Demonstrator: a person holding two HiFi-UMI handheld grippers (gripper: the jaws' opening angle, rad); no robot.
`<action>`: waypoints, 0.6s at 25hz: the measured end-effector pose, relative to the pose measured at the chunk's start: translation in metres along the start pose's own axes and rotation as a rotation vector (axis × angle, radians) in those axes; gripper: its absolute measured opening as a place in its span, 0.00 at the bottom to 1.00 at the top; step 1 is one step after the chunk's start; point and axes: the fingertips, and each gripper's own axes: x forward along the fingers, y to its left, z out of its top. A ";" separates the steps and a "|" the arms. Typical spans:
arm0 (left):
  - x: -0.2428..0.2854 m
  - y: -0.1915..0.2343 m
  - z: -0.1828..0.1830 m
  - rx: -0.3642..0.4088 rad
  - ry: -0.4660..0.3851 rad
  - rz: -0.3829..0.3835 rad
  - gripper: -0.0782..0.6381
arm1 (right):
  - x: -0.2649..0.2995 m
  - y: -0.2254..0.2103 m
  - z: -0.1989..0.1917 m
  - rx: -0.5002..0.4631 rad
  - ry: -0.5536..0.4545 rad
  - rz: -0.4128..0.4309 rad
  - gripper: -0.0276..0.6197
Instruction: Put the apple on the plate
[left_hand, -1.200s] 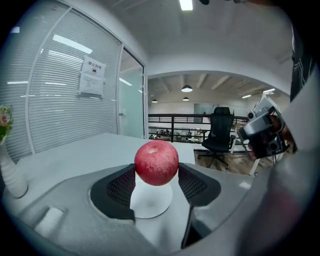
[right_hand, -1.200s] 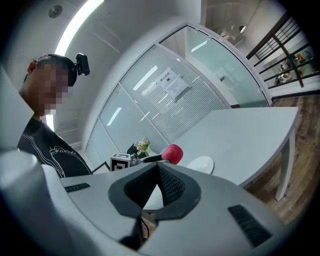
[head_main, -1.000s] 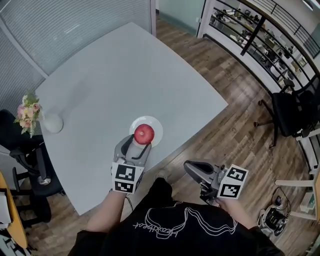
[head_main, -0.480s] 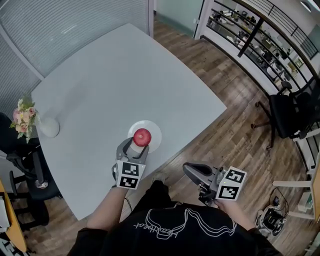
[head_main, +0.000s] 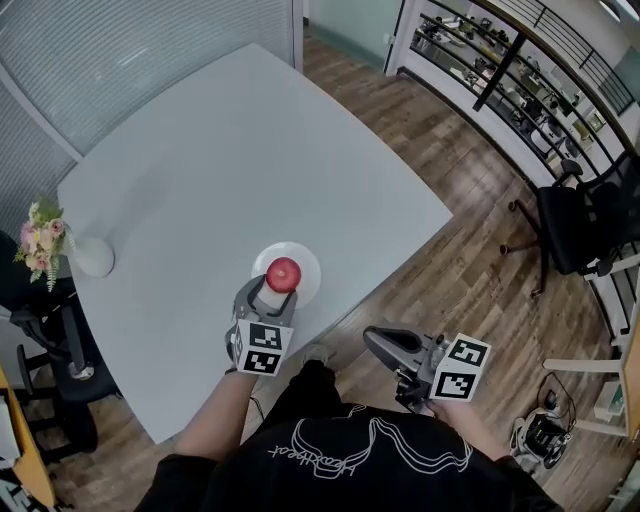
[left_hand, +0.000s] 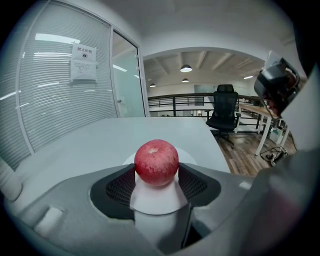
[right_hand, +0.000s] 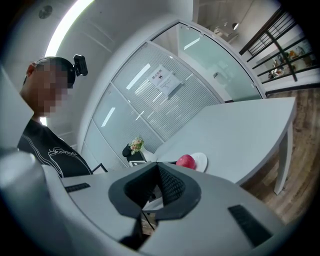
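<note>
At the plate (head_main: 310, 277), L tool (head_main: 269, 294) pinches the apple (head_main: 284, 273) btw its pads; R tool (head_main: 383, 343) pressed together.

Left gripper (head_main: 269, 291) tilted down, jaws clamped on apple (head_main: 284, 273). Right gripper (head_main: 376, 340) near level, jaws together (nothing in them), close to torso.

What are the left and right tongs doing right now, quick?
Left tongs: closed on the apple, over the plate.
Right tongs: closed, holding nothing.
</note>
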 end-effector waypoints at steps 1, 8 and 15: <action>0.001 0.000 0.000 0.006 -0.002 0.006 0.49 | 0.000 -0.001 -0.001 0.000 0.002 0.000 0.06; 0.005 -0.002 0.000 0.070 -0.012 0.014 0.49 | 0.003 -0.002 0.002 -0.003 0.005 0.001 0.06; 0.001 -0.007 -0.001 0.043 -0.015 -0.007 0.56 | -0.002 0.002 0.001 -0.009 0.010 0.008 0.06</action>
